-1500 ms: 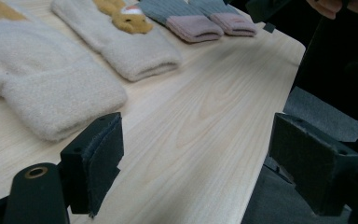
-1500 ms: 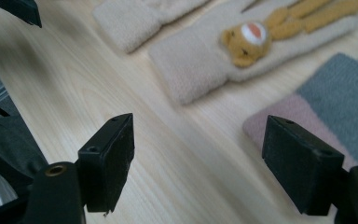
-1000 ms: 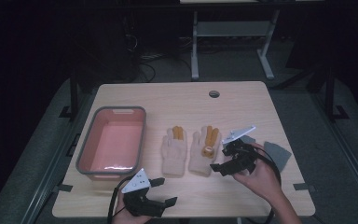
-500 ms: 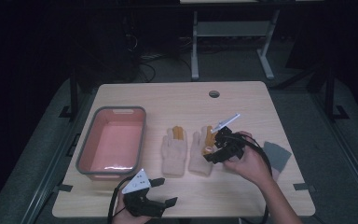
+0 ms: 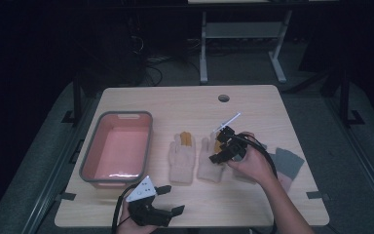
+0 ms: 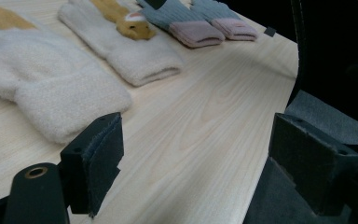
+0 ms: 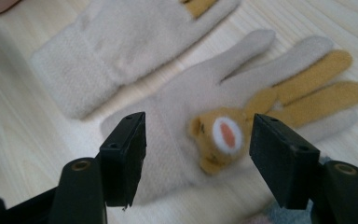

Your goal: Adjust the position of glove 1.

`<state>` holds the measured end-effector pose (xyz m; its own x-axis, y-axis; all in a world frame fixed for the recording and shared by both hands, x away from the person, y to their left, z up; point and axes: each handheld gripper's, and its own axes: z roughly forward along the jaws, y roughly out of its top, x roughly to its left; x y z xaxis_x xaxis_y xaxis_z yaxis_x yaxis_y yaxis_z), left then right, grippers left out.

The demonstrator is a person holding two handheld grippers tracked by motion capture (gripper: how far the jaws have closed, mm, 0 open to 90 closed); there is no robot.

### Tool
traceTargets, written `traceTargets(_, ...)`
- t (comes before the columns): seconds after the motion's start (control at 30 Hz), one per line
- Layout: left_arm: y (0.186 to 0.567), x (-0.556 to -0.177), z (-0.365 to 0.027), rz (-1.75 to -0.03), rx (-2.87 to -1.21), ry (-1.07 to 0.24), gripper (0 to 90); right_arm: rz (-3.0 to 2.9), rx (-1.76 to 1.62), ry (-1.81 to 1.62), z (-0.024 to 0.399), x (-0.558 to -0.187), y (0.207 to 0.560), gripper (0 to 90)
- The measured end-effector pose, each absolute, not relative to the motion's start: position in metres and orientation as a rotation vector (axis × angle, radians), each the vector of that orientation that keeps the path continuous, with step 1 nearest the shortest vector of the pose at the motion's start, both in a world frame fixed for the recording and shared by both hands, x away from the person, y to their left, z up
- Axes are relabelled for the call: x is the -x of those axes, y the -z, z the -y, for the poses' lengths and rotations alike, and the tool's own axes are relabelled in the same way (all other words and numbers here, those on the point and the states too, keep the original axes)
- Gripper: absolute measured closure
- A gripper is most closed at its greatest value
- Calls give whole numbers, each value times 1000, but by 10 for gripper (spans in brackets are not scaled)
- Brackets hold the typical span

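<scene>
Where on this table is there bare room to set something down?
The far strip of the light wooden table is free, from the round cable hole across to the left corner. The front right corner is bare too. The middle is crowded: pink plastic bin, cream knit gloves, grey gloves with pink cuffs.

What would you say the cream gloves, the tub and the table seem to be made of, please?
Cream gloves: likely fleece or brushed knit, fuzzy and matte, with ribbed cuffs. Tub: probably plastic, a smooth pink inside that catches the light, under a grey rim. Table: wood or wood-look laminate, pale with visible grain and a smooth, low-sheen surface.
</scene>
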<state>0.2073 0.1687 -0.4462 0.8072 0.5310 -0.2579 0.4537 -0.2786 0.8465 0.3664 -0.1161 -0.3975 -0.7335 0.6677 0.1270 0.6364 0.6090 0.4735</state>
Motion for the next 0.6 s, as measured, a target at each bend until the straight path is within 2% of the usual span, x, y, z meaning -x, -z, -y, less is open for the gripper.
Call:
traceTargets(0.13, 446, -208, -170, -742, -1917, -87, 180, -2769, -1154, -745, 112, -375, 405, 421)
traceTargets(0.6, 447, -208, -170, -752, -1907, -78, 180, -2796, -1189, -559, 103, -388, 428, 503)
